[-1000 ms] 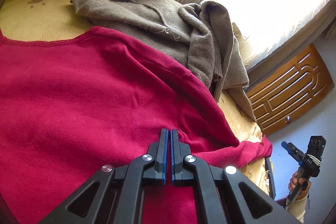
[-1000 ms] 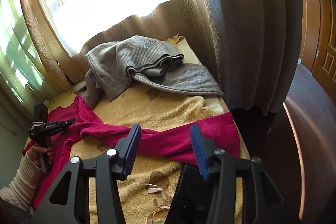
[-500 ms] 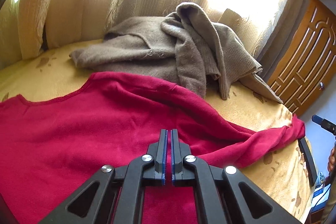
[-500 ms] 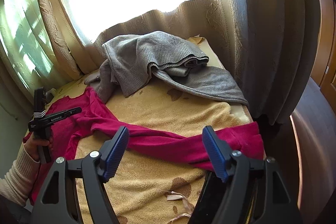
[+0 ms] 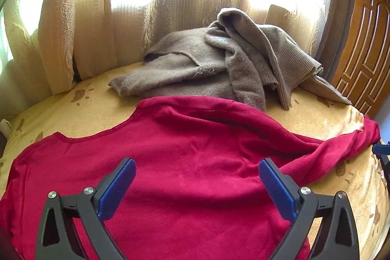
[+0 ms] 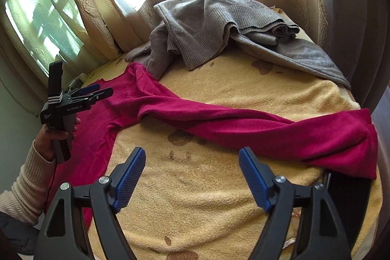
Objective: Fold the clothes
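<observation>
A red sweater [image 5: 195, 150] lies spread flat on the yellow towel cover [image 5: 85, 101]. One long sleeve [image 6: 268, 128] stretches across to the cover's right edge. My left gripper [image 5: 196, 167] hovers over the sweater's body; its jaws are opening wide and no cloth is between the pads. In the right wrist view the left gripper [image 6: 97, 91] hangs above the sweater's far side, held by a hand in a cream sleeve [image 6: 24, 182]. My right gripper [image 6: 192, 155] is open over bare towel [image 6: 219, 199], just short of the sleeve, holding nothing.
A crumpled grey-brown cardigan [image 5: 219, 65] is heaped at the back by the curtains [image 5: 61, 28]. A wooden door [image 5: 365, 40] is at the right. A dark object [image 6: 346, 199] sits at the cover's right edge under the sleeve end.
The left gripper's jaws went from shut to wide open, and it lifted and levelled out over the sweater. The right gripper widened and moved in closer to the sleeve.
</observation>
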`<state>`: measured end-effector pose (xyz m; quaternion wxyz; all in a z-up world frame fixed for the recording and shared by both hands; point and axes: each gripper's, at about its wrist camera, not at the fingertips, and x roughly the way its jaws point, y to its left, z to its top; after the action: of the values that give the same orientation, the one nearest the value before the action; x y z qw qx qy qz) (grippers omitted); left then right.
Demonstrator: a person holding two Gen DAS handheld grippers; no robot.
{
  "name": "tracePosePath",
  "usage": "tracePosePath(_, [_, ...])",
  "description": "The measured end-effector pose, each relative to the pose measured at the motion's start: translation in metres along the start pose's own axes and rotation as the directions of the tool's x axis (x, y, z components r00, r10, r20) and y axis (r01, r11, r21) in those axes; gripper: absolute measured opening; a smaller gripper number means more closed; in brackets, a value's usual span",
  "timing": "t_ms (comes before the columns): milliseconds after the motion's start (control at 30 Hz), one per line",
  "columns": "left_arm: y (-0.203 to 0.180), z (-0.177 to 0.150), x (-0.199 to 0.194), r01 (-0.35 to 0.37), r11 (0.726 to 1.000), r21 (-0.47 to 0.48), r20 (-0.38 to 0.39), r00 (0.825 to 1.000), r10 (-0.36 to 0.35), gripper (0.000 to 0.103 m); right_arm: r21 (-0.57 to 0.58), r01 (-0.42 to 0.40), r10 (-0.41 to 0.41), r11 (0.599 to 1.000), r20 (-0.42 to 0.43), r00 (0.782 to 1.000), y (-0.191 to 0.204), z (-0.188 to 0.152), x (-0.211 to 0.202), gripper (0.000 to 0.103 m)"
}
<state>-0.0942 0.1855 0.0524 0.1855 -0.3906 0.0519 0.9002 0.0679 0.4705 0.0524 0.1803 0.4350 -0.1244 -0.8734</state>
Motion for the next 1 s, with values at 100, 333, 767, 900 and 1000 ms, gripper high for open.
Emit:
tracePosePath(100, [0.005, 0.000, -0.005, 0.024, 0.999, -0.028, 0.019, 1.000, -0.023, 0.103, 0.020, -0.002, 0.003, 1.000, -0.031, 1.000, 0.013, -0.006, 0.019, 0.082])
tracePosePath(333, [0.005, -0.003, -0.005, 0.067, 0.997, -0.027, 0.022, 0.998, -0.066, 0.103, -0.064, 0.182, -0.186, 0.981, -0.051, 0.981, 0.060, -0.021, 0.054, 0.086])
tracePosePath(767, [0.018, -0.015, 0.004, 0.113, 0.991, -0.078, 0.016, 0.994, -0.112, 0.103, -0.192, 0.336, -0.346, 0.922, -0.021, 0.938, 0.082, -0.042, 0.079, 0.103])
tracePosePath(900, [0.024, -0.016, 0.005, 0.118, 0.987, -0.105, 0.022, 0.993, -0.116, 0.103, -0.190, 0.334, -0.344, 0.923, -0.022, 0.939, 0.079, -0.044, 0.079, 0.103])
tracePosePath(1000, [0.024, -0.015, 0.006, 0.141, 0.982, -0.126, 0.021, 0.990, -0.139, 0.103, -0.190, 0.334, -0.344, 0.923, -0.022, 0.939, 0.076, -0.046, 0.079, 0.103])
